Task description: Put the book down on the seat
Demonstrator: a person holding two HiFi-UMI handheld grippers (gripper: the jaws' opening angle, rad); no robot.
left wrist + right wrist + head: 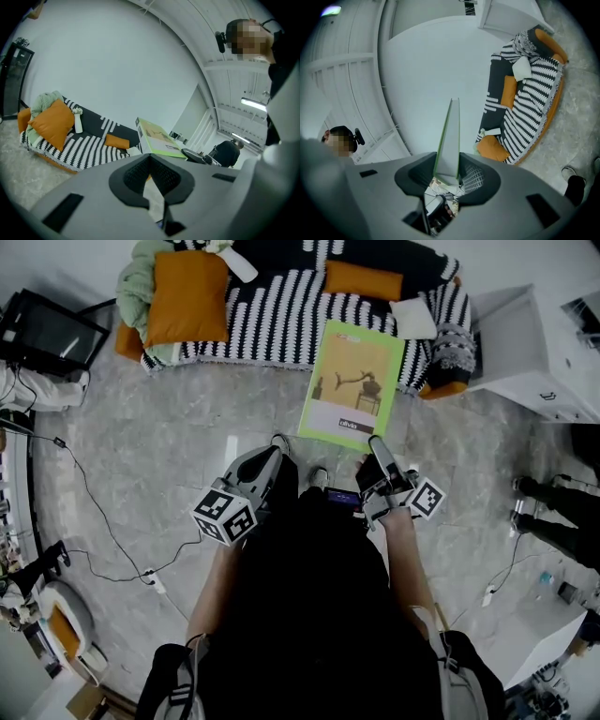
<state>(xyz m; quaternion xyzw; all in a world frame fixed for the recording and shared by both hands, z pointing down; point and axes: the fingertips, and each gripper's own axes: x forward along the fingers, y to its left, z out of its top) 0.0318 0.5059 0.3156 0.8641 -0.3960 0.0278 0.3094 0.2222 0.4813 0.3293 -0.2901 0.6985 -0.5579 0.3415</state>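
The book (352,381) has a lime-green cover and hangs in the air over the floor, its far end above the front edge of the sofa seat (272,310). My right gripper (377,442) is shut on the book's near edge. In the right gripper view the book (450,140) stands edge-on between the pads. My left gripper (279,442) is beside it on the left, shut and holding nothing. The left gripper view shows the book (157,138) to the right, beyond the closed jaws of the left gripper (150,159), and the striped seat (84,150) at the left.
On the sofa lie a large orange cushion (187,296), a smaller orange one (364,279) and a white pillow (412,317). A white cabinet (534,343) stands at the right, and a black screen (52,329) at the left. Cables (103,521) cross the marble floor. Another person's legs (548,517) are at the right.
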